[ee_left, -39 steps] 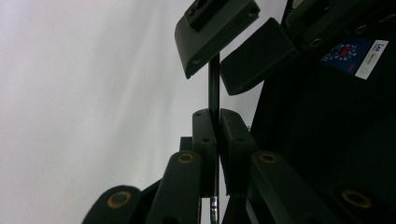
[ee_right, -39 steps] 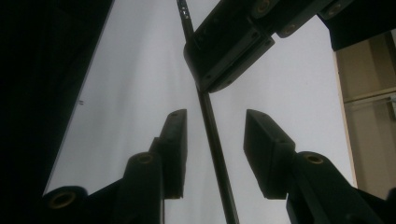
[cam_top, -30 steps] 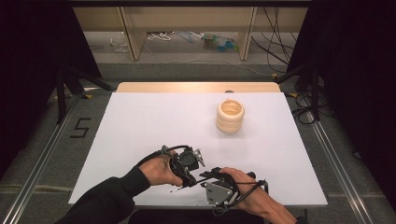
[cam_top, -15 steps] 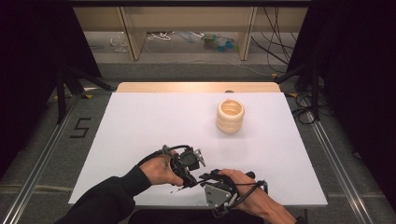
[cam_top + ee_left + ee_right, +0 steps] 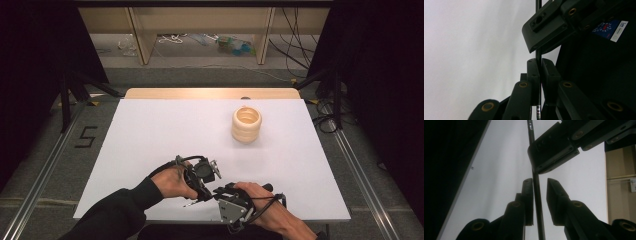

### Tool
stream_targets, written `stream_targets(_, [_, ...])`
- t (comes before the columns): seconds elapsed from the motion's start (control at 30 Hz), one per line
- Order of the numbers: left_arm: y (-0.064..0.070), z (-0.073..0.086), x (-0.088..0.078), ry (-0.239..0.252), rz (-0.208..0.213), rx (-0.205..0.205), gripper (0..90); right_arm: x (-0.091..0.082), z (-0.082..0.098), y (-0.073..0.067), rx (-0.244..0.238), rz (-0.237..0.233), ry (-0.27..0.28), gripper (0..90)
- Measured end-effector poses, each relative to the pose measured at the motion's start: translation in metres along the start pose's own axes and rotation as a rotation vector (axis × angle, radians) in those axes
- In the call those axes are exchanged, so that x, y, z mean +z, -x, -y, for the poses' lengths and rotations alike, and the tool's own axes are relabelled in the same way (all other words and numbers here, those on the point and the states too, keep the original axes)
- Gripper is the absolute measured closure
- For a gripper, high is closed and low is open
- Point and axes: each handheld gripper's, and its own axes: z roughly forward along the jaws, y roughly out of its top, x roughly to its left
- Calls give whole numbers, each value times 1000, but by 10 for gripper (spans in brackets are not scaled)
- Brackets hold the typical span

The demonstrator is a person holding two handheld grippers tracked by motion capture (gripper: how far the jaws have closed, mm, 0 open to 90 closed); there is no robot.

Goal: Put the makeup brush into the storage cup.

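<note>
Left hand-held gripper (image 5: pixel 540 72) is clamped tight on the thin black rod (image 5: pixel 538 52). Right hand-held gripper (image 5: pixel 540 195) has just been closing around that rod, with a gap left on one side. Both hands haven't moved since a second ago.

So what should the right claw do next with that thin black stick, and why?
Probably finish closing. The left gripper already clamps the thin rod, while the right gripper, whose jaws have just been closing, touches it on one side only.
</note>
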Motion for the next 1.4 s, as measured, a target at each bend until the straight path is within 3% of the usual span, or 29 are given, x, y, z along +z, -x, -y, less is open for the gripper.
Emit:
stream_targets(0.33, [0,-1,1,-8,5,-3,856,1,-1,-1,-9,-7,0,788])
stream_targets(0.4, [-1,-2,1,-11,6,-5,856,2,-1,1,-40,8,14,793])
stream_targets(0.67, [-1,-3,1,-16,7,-7,856,3,-2,1,-69,-1,14,800])
stream_targets(0.8, [-1,-3,2,-18,6,-13,856,2,-2,0,-55,10,-4,805])
stream_targets(0.93, [-2,-4,2,-23,7,-9,856,4,-2,1,-83,0,23,810])
stream_targets(1.03, [-1,-4,2,-22,11,-10,856,3,-2,-2,-43,-8,-5,815])
stream_targets(1.4, [-2,-5,3,-25,21,-11,856,3,-2,-3,-53,-9,-33,834])
